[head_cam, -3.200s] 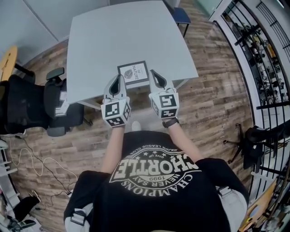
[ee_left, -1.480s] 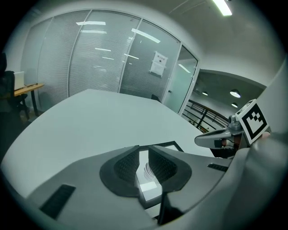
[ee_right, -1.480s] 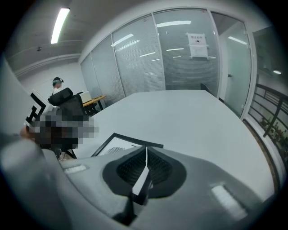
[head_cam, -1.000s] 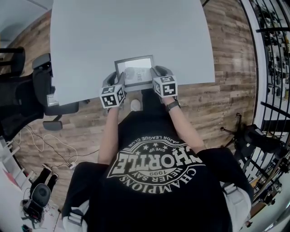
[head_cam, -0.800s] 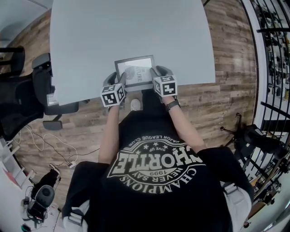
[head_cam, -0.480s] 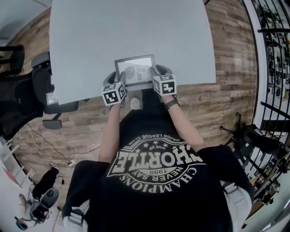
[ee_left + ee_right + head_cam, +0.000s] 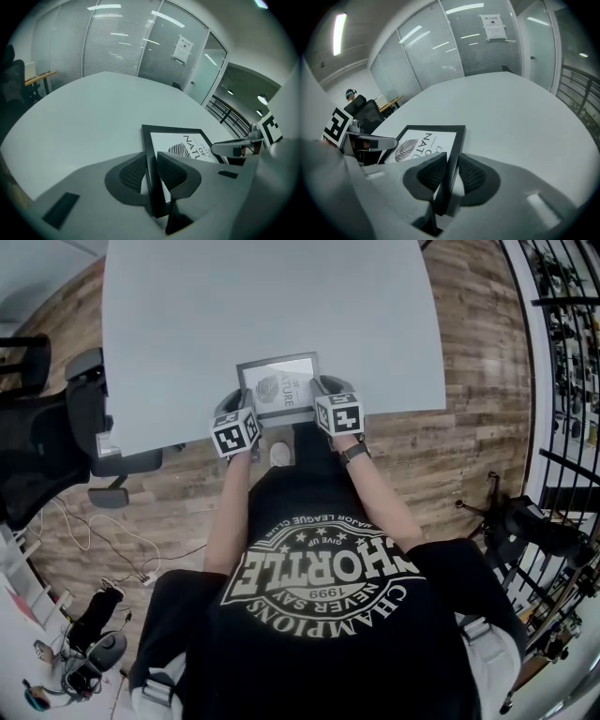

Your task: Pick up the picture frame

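A black picture frame (image 7: pixel 278 385) with a white leaf print lies flat near the front edge of the grey table (image 7: pixel 262 306). My left gripper (image 7: pixel 242 401) straddles its left border (image 7: pixel 149 154). The jaws are closing and both ribbed pads (image 7: pixel 132 172) sit against that border. My right gripper (image 7: pixel 320 387) straddles the right border (image 7: pixel 454 145) the same way. Its jaws are closing too, with the pads (image 7: pixel 472 174) against the black edge. In each gripper view the other gripper shows across the print.
Black office chairs (image 7: pixel 56 442) stand at the table's left. Wood floor (image 7: pixel 469 437) shows to the right, with a metal railing (image 7: pixel 562 352) beyond it. Cables and gear (image 7: pixel 84 652) lie on the floor at lower left. Glass partition walls (image 7: pixel 117 42) rise behind the table.
Three seconds ago both grippers hung just short of the frame; now each sits over one side border. In the last second the left gripper edged closer to the frame.
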`<state>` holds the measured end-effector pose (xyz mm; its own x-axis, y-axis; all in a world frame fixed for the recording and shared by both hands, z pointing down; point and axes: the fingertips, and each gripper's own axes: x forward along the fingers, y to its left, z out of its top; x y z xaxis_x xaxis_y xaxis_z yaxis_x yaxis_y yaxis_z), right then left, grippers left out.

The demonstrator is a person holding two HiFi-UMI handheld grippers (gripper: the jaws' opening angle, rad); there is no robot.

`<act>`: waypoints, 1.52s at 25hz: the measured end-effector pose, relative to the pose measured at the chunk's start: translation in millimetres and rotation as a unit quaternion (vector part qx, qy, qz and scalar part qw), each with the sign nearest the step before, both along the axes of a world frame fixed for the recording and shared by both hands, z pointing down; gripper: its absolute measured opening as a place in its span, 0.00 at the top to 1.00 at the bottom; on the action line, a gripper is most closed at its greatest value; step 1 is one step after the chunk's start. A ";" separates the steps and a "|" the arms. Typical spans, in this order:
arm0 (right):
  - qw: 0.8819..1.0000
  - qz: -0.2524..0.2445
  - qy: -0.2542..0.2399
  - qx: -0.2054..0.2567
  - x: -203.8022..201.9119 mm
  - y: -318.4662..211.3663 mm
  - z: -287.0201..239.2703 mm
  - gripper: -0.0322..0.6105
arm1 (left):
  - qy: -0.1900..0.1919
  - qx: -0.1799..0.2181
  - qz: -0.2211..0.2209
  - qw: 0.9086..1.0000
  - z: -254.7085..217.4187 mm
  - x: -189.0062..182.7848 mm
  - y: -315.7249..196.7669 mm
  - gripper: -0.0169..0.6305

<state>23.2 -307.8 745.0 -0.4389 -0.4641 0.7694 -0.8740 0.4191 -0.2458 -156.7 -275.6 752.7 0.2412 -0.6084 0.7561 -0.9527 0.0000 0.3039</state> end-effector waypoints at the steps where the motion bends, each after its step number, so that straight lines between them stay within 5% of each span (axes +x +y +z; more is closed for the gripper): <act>1: 1.000 0.001 0.000 -0.002 0.9 0.3 0.0 0.83 | 0.002 -0.002 -0.003 1.000 -0.2 -0.1 0.2 0.85; 15: 0.999 0.023 0.005 0.040 6.7 7.6 -38.7 0.84 | 0.019 0.027 -0.008 0.999 -36.6 3.7 8.5 0.87; 38: 0.974 0.058 -0.006 0.221 15.2 14.3 -193.1 0.85 | -0.002 0.193 -0.006 0.981 -193.1 9.9 7.7 0.87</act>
